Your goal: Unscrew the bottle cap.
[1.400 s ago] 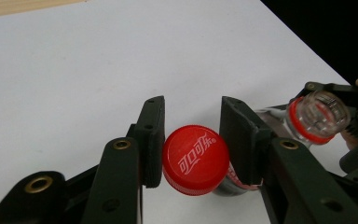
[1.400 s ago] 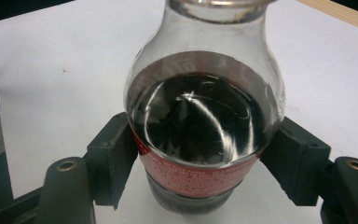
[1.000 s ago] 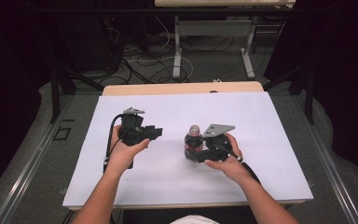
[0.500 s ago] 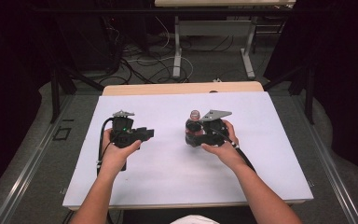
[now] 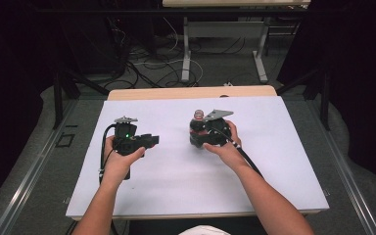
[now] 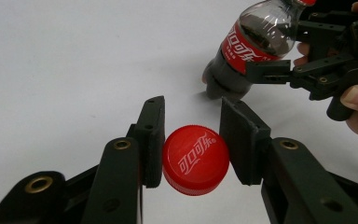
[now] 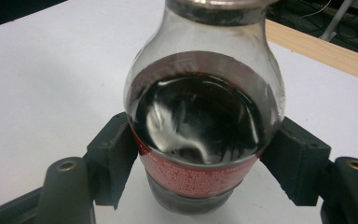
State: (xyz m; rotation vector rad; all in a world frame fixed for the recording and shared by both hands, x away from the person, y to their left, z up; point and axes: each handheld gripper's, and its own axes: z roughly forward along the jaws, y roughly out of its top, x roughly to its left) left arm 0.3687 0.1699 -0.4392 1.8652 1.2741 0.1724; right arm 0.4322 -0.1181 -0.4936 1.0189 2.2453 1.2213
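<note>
Work in hand: a small cola bottle [image 6: 254, 44] and its red cap [image 6: 196, 158], handled apart. All places below are given from the bottle.

The bottle stands upright on the white desk [image 5: 274, 161], long axis vertical, neck bare at the top, dark drink filling it to the shoulder. The right gripper [image 5: 206, 133] grasps it: in the right gripper view both jaws press the red label band at either side of the body [image 7: 200, 140].

The cap is off the bottle and well to its left, carried by the left gripper [image 5: 136, 142]. In the left gripper view the cap sits between the two jaws, one jaw tight against its rim, the other just beside it; the grip reads as clenched on the cap, printed top facing the camera.

Judgement: the coming move turns on the cap's lie relative to the neck. The cap is beside and lower than the bottle's mouth, and only the left hand can carry it there; the right merely steadies.
</note>
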